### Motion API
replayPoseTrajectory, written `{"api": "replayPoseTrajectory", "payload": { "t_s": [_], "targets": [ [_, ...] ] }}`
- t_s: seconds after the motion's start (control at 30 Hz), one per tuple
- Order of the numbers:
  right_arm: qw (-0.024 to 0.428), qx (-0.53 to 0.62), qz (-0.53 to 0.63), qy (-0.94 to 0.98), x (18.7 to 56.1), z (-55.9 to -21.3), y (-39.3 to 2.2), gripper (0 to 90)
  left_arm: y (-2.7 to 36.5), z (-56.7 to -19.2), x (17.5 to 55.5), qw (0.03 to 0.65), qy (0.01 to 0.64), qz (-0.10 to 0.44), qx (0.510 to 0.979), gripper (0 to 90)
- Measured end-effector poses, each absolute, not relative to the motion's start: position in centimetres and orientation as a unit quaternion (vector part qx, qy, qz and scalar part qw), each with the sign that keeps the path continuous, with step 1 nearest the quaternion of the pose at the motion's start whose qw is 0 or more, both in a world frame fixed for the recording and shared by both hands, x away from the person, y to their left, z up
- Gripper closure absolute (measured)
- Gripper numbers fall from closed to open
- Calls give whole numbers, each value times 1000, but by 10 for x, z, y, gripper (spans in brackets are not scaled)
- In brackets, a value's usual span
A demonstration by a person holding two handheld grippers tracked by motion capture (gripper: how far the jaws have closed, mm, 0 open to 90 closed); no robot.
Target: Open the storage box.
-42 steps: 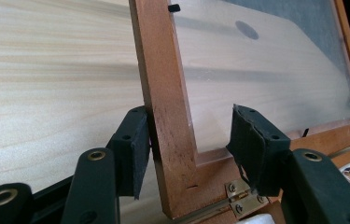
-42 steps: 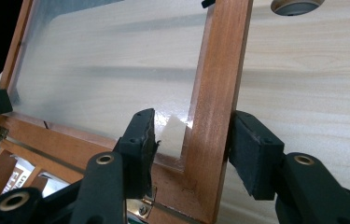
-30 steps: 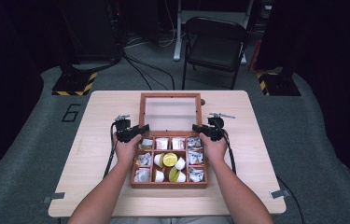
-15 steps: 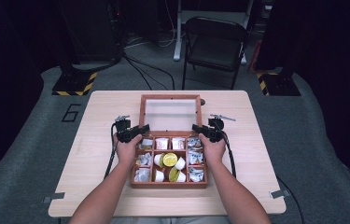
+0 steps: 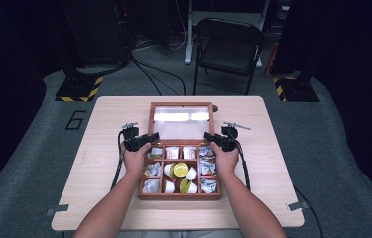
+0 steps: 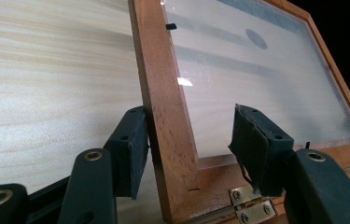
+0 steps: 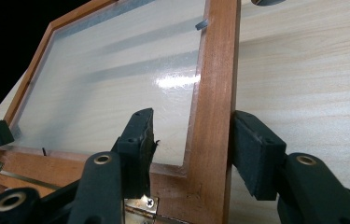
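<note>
Left tongs [image 6: 189, 154]: you straddle the lid [image 6: 163, 93] frame loosely; pinch it.
Right tongs [image 7: 191, 154]: likewise slack; clamp, swing evenly.

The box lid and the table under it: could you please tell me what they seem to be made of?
The lid's frame looks like reddish-brown stained wood with a satin finish: fine grain shows. Its pane seems to be clear glass or acrylic; it carries a bright glare spot. The table looks like pale wood or wood-pattern laminate, matt, with long grain lines.
</note>
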State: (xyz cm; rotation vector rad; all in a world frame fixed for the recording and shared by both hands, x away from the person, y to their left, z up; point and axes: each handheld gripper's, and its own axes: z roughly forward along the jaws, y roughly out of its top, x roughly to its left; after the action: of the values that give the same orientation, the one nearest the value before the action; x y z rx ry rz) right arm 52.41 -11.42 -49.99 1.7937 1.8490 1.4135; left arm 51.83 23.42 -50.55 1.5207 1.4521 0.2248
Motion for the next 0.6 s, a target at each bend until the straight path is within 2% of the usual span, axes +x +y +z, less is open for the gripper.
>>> {"api": "replayPoseTrajectory", "payload": {
  "t_s": [0.6],
  "targets": [
    [94,612,474,626,525,-500,-115,500,235,-507,519,490,602,86,625,463]
  ]
}}
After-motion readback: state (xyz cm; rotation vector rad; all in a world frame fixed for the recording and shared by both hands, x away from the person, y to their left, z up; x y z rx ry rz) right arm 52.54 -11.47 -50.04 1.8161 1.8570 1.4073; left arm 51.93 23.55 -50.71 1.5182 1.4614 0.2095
